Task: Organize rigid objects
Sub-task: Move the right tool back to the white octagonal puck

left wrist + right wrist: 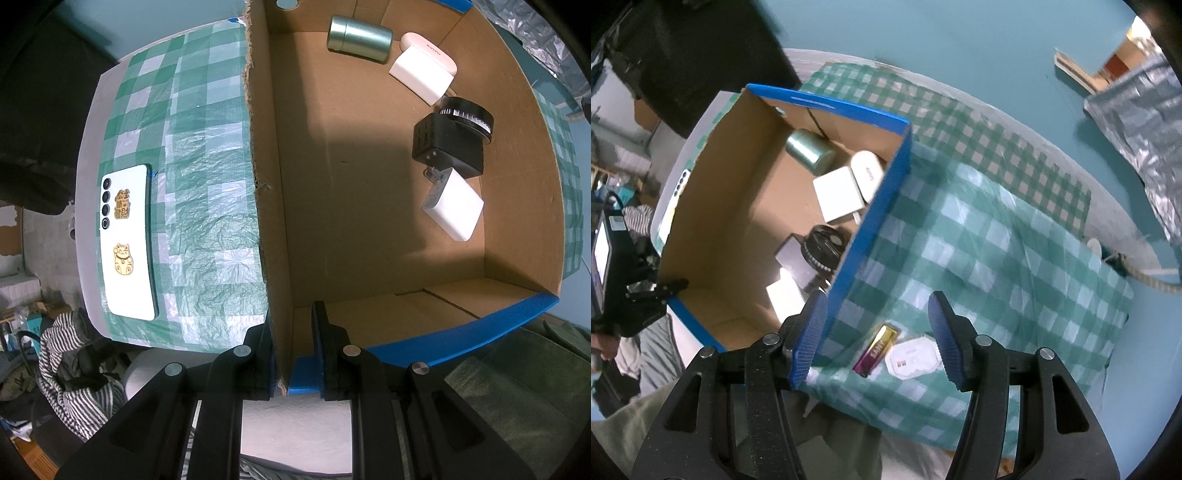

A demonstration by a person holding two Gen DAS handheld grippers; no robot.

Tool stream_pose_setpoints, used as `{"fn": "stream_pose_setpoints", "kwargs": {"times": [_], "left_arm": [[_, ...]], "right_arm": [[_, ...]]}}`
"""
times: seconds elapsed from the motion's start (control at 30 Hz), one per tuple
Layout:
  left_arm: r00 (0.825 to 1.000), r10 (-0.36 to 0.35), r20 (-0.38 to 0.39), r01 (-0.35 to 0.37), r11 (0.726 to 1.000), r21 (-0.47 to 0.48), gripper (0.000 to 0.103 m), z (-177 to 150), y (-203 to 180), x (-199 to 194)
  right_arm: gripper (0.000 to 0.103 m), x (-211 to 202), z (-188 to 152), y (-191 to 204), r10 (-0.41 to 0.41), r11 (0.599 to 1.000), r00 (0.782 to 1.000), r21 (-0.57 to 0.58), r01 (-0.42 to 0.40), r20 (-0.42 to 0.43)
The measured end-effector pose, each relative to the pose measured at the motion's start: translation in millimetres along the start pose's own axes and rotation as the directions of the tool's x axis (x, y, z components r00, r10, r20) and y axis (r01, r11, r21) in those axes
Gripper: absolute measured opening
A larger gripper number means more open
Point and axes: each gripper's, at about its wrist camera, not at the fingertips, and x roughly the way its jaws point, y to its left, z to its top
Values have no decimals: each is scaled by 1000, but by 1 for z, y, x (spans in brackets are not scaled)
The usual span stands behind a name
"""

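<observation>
A cardboard box [369,229] with blue outer walls [875,206] stands on the green checked cloth [199,184]. My left gripper [293,350] is shut on the box's near corner wall and also shows in the right wrist view [653,291]. Inside the box lie a green tin [358,37], a white case [432,50], two white chargers [456,208], a black adapter [447,147] and a black round part [469,112]. A white phone [127,240] lies outside on the cloth. My right gripper [877,328] hangs open above a gold-and-magenta battery [875,350] and a white octagonal piece [914,358].
A silver foil bag [1137,122] and a rope [1148,278] lie past the cloth's far right edge. Striped fabric [74,369] hangs below the table's left side. A hand [602,343] holds the left gripper. The cloth is wrinkled around the box.
</observation>
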Motion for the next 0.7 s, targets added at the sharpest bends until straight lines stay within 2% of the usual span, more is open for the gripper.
{"fn": "stream_pose_setpoints", "kwargs": {"times": [0.07,0.2,0.43,0.6,0.7], "left_arm": [[1000,0,0,0,1000,-1,16,0,0,0],[1000,0,0,0,1000,1,16,0,0,0],[1000,0,0,0,1000,1,16,0,0,0],[1000,2,0,-2,1000,2,16,0,0,-1],[1000,1,-1,-1,1000,2,16,0,0,-1]], "right_arm": [[58,3,-6,-8,-3,1000,1000,29,3,-7],[67,14,-17,-23,0,996,1000,88,3,-29],[68,56,-42,-58,5,974,992,224,23,-124],[69,88,-59,-83,85,923,981,385,-12,-172],[70,105,-69,-96,135,872,974,488,-31,-179]]}}
